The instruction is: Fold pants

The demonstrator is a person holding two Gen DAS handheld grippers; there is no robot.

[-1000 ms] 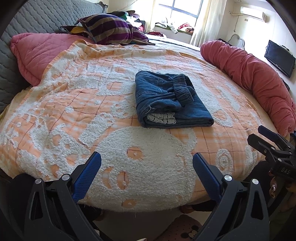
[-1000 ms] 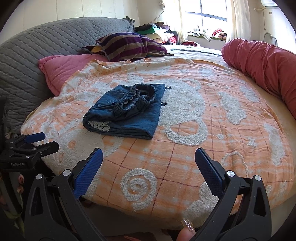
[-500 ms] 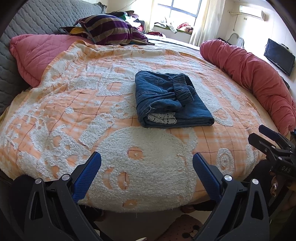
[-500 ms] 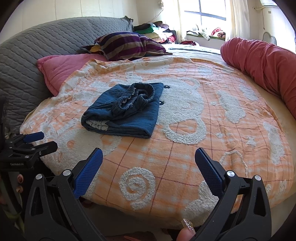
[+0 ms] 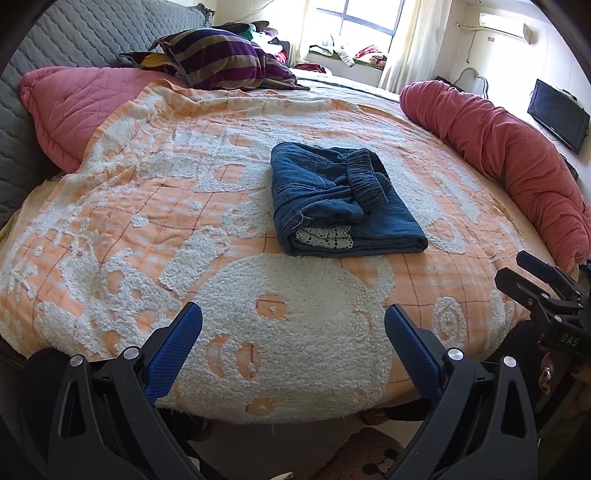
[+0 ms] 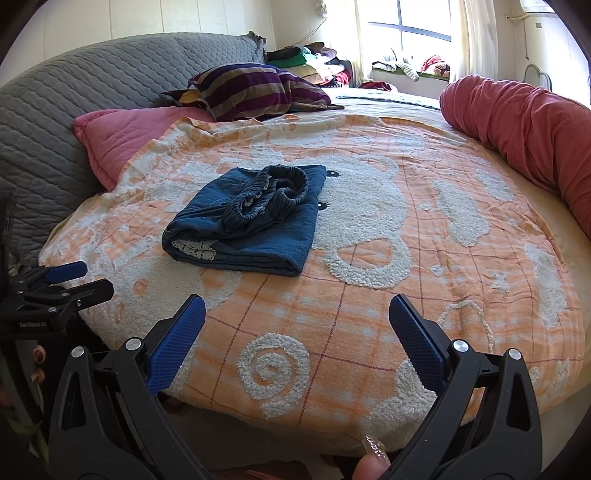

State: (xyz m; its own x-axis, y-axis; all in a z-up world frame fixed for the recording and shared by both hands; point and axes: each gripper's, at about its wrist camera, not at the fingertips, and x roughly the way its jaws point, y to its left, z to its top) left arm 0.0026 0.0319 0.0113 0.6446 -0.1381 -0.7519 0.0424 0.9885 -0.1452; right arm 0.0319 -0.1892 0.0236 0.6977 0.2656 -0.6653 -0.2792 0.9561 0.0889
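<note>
Pants (image 5: 341, 203) folded on bedspread (image 5: 147, 206) — both tools wide apart, empty (TV (image 5: 557, 114) left view only).

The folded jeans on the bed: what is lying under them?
The folded jeans rest on the orange-and-white blanket. A white lace piece peeks from between their layers. The blanket directly beneath is covered.

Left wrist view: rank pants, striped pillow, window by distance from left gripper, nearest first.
From the left gripper:
1. Pants, centre of the bed, ahead.
2. Striped pillow, far-left at the head.
3. Window, back wall, beyond the bed.
</note>
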